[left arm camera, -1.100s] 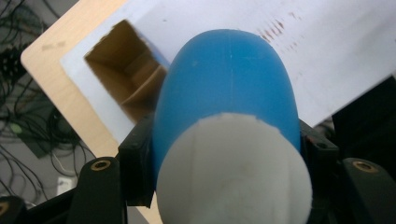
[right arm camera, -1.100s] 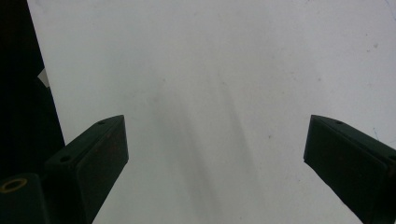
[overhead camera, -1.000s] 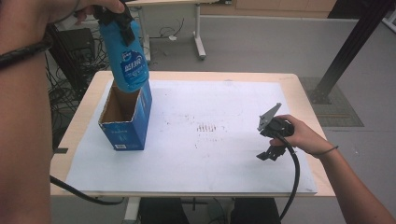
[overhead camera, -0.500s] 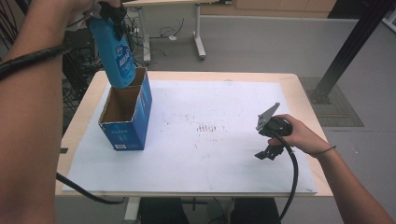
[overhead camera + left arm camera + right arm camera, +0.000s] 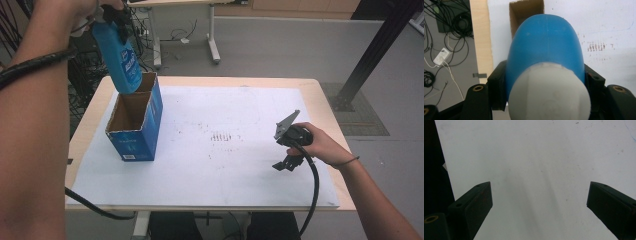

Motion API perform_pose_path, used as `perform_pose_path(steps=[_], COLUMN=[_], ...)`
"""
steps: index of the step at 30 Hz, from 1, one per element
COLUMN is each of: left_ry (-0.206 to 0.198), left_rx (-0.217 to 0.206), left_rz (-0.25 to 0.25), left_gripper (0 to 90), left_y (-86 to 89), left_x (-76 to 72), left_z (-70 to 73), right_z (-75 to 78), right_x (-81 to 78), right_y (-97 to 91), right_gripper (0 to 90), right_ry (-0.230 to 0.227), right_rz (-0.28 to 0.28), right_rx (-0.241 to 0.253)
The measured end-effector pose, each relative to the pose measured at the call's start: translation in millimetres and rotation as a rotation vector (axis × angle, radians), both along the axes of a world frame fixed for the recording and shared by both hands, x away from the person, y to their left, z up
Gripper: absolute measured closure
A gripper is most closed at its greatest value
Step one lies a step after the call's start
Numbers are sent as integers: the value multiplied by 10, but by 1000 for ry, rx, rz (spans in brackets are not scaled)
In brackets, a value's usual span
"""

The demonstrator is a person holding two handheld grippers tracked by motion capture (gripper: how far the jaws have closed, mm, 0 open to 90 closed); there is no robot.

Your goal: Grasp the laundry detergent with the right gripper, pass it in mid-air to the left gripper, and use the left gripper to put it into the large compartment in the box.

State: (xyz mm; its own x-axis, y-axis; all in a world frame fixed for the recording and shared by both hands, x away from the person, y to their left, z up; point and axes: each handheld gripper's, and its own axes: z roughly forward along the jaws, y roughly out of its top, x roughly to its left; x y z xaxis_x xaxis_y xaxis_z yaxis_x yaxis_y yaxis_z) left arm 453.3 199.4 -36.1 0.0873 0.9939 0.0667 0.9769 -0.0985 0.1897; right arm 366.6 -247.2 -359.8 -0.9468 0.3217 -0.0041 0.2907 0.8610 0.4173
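High view: blue bottle (image 5: 120, 60) hanging neck-up from the left gripper (image 5: 114, 16), tilted, base just at the far rim of the open blue carton (image 5: 135, 125), not yet inside. Left gripper view: black jaws clamped on either side of the bottle (image 5: 546, 47) just below its white cap (image 5: 549, 92), carton mouth (image 5: 526, 15) visible beyond the bottle's base, white sheet to the right. Step in hand, by judgement: lowering the bottle into the carton. Next move likely to need the base brought square over the opening, the tilt taken out, then a straight descent; risk of catching the cardboard rim and tipping the carton, since nothing steadies it. Left forearm raised high over the table's left edge, wrist bent down, gripper pointing downward. Right gripper (image 5: 286, 162) resting low on the white sheet (image 5: 225, 175) well apart from the carton, hand wrapped round its body; right gripper view: jaws spread wide, nothing between them, bare sheet (image 5: 536, 170) beneath.
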Motion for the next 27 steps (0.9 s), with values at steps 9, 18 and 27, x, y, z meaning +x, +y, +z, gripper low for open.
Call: perform_pose_path(steps=[9, 18, 27], left_ry=[7, -29, -64], left_rx=[-12, -23, -31], left_rz=[2, 8, 11], left_gripper=[374, 374, 374], left_y=[57, 106, 168], left_x=[4, -42, -118], left_z=[-195, -397, -636], right_z=[-16, -22, -45], right_x=[-4, -9, -20], right_y=[33, 63, 101], right_gripper=[62, 63, 62], right_ry=[2, -3, 1], right_rz=[7, 10, 16], right_rx=[7, 12, 16])
